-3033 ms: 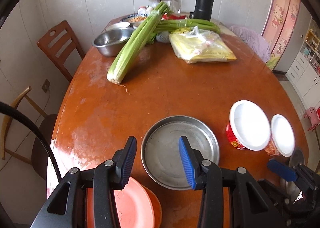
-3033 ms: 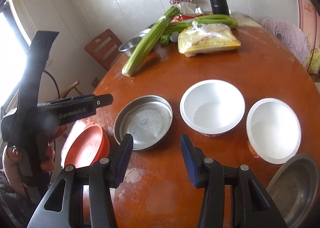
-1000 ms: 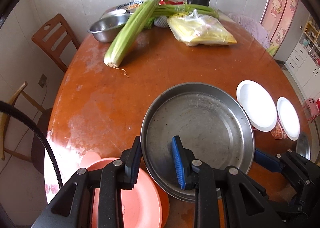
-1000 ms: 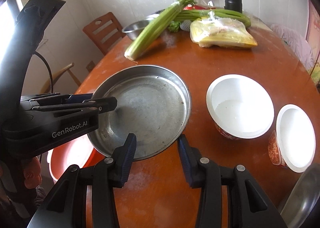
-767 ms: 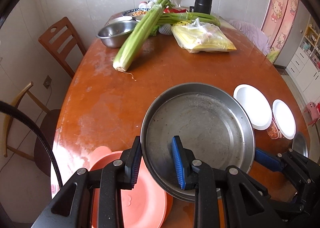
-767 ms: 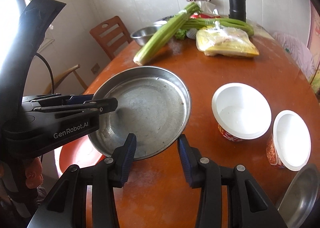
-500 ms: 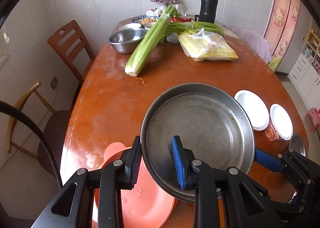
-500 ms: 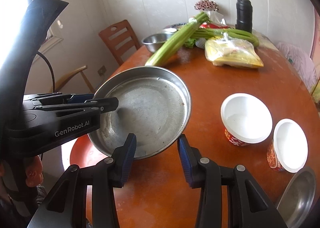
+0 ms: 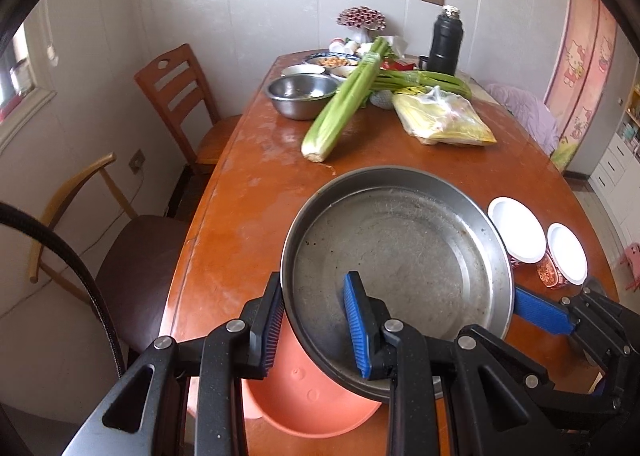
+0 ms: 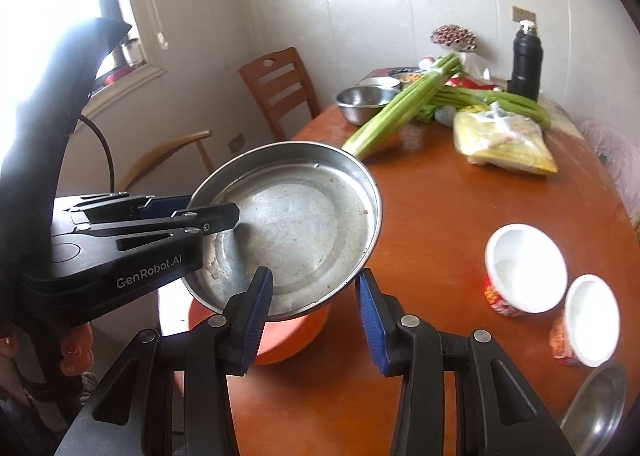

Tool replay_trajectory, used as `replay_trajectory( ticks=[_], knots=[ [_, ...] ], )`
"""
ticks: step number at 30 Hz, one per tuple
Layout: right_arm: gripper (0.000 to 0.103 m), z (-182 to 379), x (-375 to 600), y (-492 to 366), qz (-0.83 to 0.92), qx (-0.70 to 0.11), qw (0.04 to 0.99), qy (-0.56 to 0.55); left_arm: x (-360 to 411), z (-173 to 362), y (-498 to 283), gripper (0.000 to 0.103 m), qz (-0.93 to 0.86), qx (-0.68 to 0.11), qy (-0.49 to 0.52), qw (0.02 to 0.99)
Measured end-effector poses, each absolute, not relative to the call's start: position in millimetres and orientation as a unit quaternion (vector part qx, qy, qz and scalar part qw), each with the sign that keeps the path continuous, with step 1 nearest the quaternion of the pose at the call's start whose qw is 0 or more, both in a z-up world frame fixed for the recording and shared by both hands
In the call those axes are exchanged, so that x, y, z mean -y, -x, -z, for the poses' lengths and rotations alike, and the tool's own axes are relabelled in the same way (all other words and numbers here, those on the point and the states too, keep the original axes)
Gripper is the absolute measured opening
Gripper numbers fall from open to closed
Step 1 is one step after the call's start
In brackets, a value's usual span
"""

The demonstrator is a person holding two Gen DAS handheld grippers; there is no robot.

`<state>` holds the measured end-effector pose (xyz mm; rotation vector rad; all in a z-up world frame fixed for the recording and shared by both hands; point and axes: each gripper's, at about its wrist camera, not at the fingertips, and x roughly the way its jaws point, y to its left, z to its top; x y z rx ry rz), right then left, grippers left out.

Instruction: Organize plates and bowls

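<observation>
We hold the steel pan by its rim in our left gripper, clamped tight. It looks stiff, light and slick, so we grip deep. Our right gripper hangs narrow and empty.

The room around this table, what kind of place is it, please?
Most likely a dining room in a family home. An oval wooden table carries celery, a steel bowl and a black flask; wooden chairs stand beside it, and cartoon stickers decorate a door.
</observation>
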<state>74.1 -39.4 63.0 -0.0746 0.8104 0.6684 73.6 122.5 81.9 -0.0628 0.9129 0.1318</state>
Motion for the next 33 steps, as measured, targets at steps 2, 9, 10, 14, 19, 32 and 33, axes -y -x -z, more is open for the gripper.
replay_trajectory(
  ticks=[2,9,10,14,19,32,33],
  knots=[
    [0.045,-59.9,35.5,-71.4,-0.323,-0.391,0.861,0.038,-129.0,-78.5,-69.2,0.029,-0.064,-0.442,0.04,0.894],
    [0.046,-49.2,22.8,-65.4,-0.331,-0.4,0.853,0.055,-141.5,-61.2,-62.1,0.029,-0.071,-0.455,0.057,0.886],
    [0.046,-48.3,21.2,-64.8,-0.334,-0.4,0.852,0.057,-142.2,-58.8,-61.7,0.03,-0.073,-0.457,0.058,0.885],
    [0.046,-42.9,17.0,-66.8,-0.338,-0.41,0.845,0.064,-145.4,-48.8,-59.9,0.03,-0.076,-0.465,0.065,0.88],
    [0.046,-34.4,12.6,-71.1,-0.34,-0.423,0.837,0.07,-149.7,-36.4,-62.0,0.03,-0.078,-0.477,0.074,0.872],
    [0.046,-15.7,0.9,-76.6,-0.35,-0.45,0.817,0.088,-160.5,-8.2,-63.3,0.03,-0.083,-0.505,0.09,0.854],
    [0.046,-14.3,1.2,-77.4,-0.349,-0.452,0.816,0.087,-160.9,-6.4,-63.2,0.03,-0.082,-0.507,0.091,0.853]
  ],
)
